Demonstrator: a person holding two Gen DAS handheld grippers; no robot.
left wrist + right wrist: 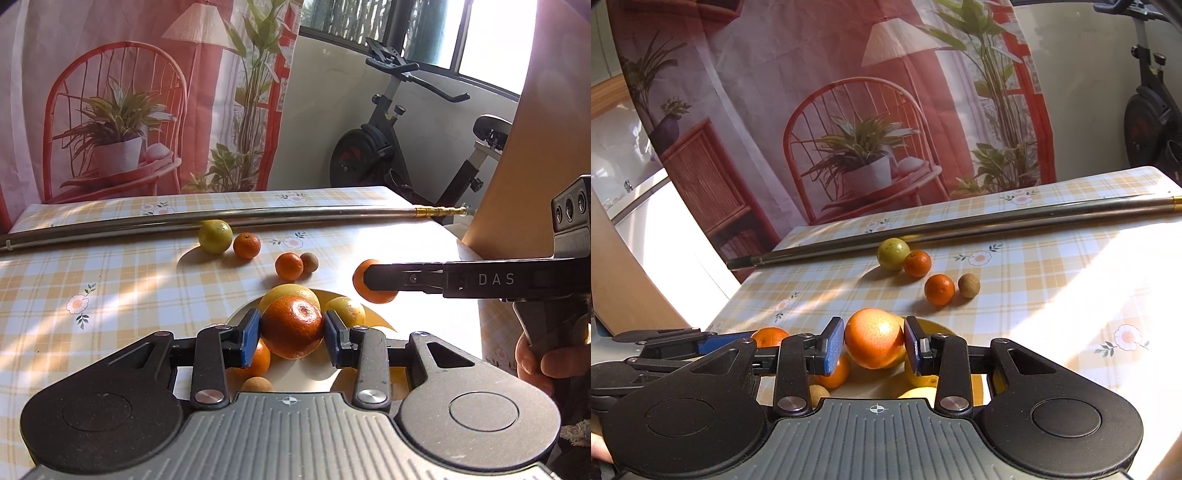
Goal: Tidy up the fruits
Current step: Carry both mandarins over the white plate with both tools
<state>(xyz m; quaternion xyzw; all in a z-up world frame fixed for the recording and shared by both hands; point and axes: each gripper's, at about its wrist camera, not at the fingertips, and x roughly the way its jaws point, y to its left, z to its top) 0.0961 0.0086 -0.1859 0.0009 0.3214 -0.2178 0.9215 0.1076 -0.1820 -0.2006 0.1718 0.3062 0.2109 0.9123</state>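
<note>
Facing up, dimple of orange (292,328) between left hand-held gripper (291,332) pads.

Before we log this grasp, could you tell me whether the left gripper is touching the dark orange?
Touching. The left wrist view shows the left gripper with both blue pads pressed against the sides of the dark orange, no gap visible.

tablecloth (110,280): checked cloth, matt
rod (221,218): brushed metal, brass-coloured tip
gripper pads (248,338): blue, ribbed
orange (292,328): dimpled glossy peel
plate (934,326): glossy yellow
</note>
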